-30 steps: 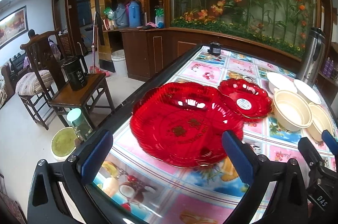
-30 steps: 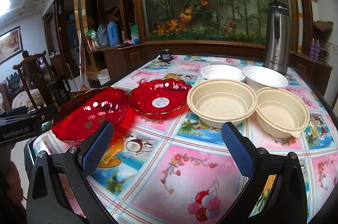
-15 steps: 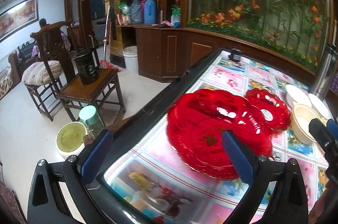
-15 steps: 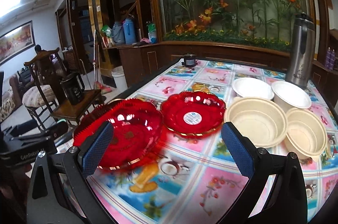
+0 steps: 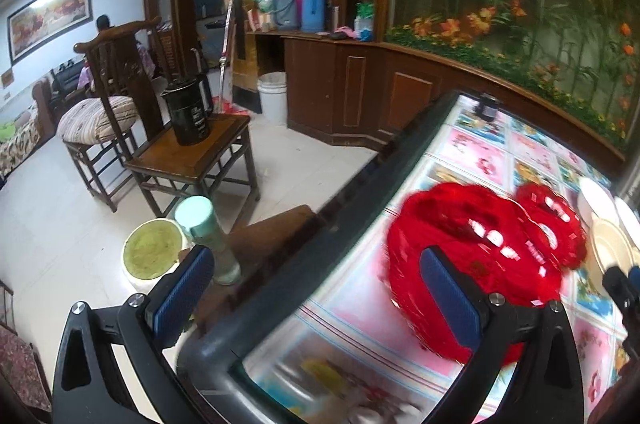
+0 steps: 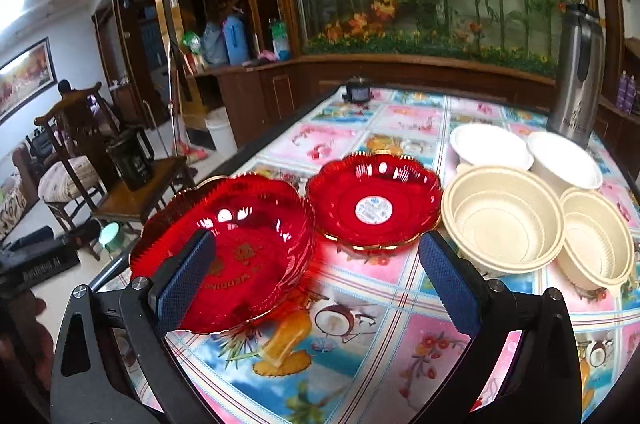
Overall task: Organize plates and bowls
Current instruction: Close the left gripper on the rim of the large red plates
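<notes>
fingers (image 5: 316,298) of both grippers stay spread, empty; left view has swung off the large red plate (image 5: 472,256).

You have: steel flask (image 6: 577,72) on the table (image 6: 360,344); black kettle (image 5: 188,112) on a wooden chair (image 5: 192,160); white bucket (image 5: 273,96) on the floor.

Large scalloped red plastic plate (image 6: 236,244) had gold lettering; smaller red plate (image 6: 374,202) had gold rim, white sticker. Near bowls (image 6: 502,220) were cream, far bowls (image 6: 490,148) white. Tablecloth (image 6: 360,336) was pink/blue fruit-print squares. Finger pads (image 6: 186,280) were blue.
</notes>
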Tool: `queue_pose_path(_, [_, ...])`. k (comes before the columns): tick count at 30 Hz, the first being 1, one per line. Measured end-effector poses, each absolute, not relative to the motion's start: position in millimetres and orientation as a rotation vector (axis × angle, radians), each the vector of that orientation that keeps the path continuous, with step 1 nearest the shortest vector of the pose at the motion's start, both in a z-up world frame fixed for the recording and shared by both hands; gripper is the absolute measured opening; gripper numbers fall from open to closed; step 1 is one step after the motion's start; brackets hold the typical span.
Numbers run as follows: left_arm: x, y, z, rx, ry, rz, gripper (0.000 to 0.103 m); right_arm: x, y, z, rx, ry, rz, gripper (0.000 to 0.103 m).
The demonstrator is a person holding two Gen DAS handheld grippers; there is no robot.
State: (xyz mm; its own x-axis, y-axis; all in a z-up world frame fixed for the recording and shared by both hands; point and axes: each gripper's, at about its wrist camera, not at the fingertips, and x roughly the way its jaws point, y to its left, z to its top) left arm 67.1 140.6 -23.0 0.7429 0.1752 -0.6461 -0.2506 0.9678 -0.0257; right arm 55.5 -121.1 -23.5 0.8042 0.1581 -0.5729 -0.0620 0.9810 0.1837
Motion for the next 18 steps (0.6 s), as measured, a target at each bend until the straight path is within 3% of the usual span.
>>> queue_pose_path(18, [117.7, 131.4, -71.0, -0.151, 0.989, 0.208, 0.102, 118.3, -114.4, -64.3, 0.301, 0.889, 0.153, 0.098])
